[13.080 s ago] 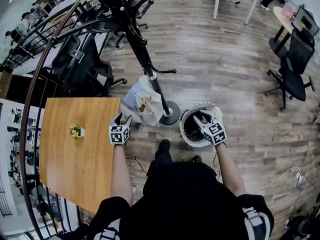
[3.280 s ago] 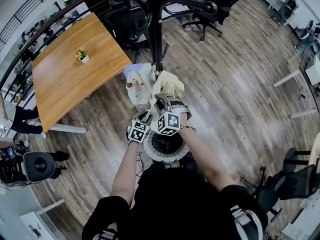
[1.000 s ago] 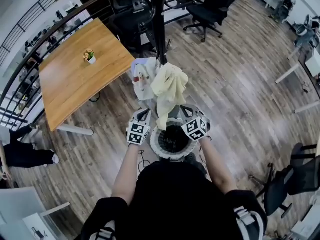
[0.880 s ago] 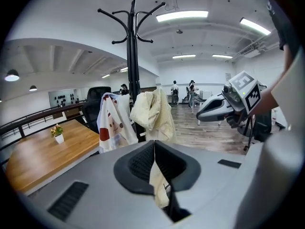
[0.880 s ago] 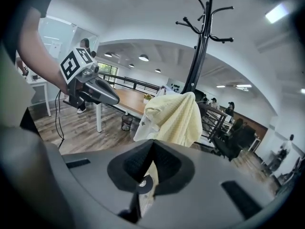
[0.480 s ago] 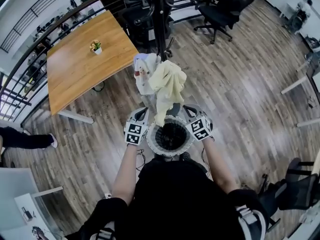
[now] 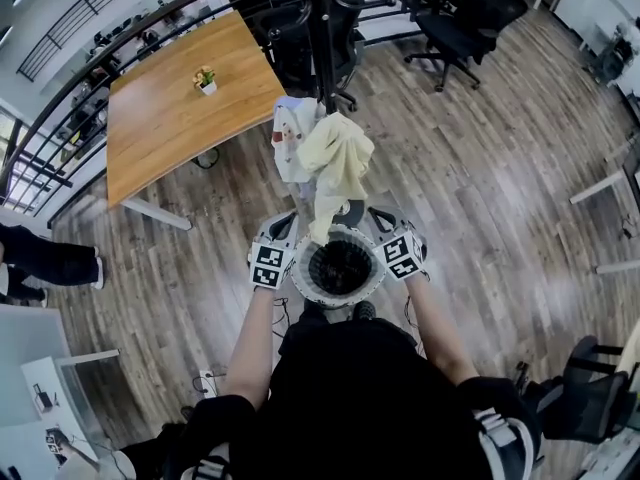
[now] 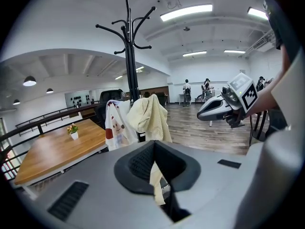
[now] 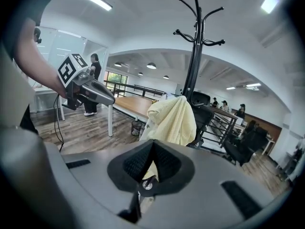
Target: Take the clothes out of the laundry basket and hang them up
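Observation:
A pale yellow garment (image 7: 335,158) hangs on the black coat rack (image 7: 322,28), beside a white printed garment (image 7: 288,133). Its lower tail drops between my two grippers, above the round laundry basket (image 7: 297,273). My left gripper (image 7: 292,226) is shut with a strip of the yellow cloth pinched in its jaws (image 8: 155,149). My right gripper (image 7: 370,218) is shut too, and yellow cloth shows in and under its jaws (image 9: 153,144). The basket's inside looks dark; I cannot tell what it holds.
A wooden table (image 7: 170,118) with a small potted plant (image 7: 205,80) stands at the left. Black office chairs (image 7: 470,8) sit behind the rack. A railing runs along the far left, and a person's legs (image 7: 40,258) show at the left edge.
The yellow garment, bunched in my right gripper a few seconds ago, now hangs from the rack. Over the last second both grippers drew slightly apart over the basket.

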`<state>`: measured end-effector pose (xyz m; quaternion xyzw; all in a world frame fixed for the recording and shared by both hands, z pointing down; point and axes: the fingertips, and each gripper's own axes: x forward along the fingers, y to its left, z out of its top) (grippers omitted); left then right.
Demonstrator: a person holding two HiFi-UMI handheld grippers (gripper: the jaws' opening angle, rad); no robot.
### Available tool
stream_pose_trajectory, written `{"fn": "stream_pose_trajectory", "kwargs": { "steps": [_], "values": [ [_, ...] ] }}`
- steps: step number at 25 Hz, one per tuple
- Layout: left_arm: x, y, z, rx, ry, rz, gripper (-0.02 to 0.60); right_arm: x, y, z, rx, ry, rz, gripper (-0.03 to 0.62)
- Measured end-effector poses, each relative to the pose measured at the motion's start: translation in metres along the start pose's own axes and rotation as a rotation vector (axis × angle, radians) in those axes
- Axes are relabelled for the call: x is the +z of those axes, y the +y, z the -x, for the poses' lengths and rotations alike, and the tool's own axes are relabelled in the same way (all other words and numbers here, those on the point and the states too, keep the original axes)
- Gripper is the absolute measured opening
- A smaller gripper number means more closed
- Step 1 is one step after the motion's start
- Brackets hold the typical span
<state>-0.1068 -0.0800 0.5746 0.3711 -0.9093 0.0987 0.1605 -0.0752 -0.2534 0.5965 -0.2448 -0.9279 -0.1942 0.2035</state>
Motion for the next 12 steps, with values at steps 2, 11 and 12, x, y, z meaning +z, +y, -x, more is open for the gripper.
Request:
{"fn": "stream_pose_trajectory", "kwargs": {
  "steps": [2,11,12],
  "values": [
    [0.0,-0.004,0.002,0.012,-0.001,-0.002,0.021,-0.001,-0.001,0.003,0.005,-0.006,0.002,0.006],
    [-0.005,-0.025,0.011,0.057,0.007,0.007,0.021,-0.003,-0.002,0.019,0.036,-0.049,0.004,0.006],
    [-0.005,-0.028,0.012,0.062,0.009,0.009,0.021,-0.004,-0.003,0.021,0.038,-0.051,0.005,0.006]
  ]
}}
